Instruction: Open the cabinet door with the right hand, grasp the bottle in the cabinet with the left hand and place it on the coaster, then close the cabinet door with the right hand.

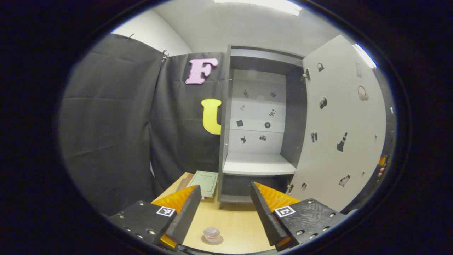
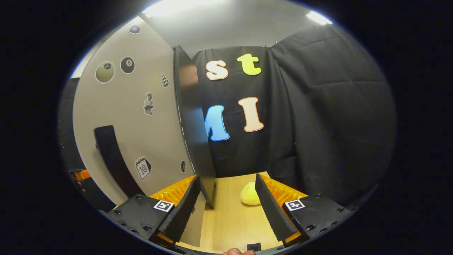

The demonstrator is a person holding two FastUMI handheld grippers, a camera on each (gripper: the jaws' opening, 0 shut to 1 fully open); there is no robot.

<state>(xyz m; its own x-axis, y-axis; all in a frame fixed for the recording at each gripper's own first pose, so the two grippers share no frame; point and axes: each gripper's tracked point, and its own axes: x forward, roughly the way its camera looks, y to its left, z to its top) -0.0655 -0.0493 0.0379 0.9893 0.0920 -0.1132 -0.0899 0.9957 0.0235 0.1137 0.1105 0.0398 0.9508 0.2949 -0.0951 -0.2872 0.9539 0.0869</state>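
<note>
Wooden tabletop [image 1: 233, 219] carried the bottle [image 1: 211, 233] on its coaster (cabinet door [image 1: 339, 127] open); both grippers' fingers gaped empty; right gripper [image 2: 226, 209] should push the door flat.

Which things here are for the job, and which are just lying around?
For the job:
- cabinet
- cabinet door, open
- bottle, standing on the coaster
- left gripper and right gripper, both open

Just lying about:
- green booklet on the table
- soft yellow thing
</note>
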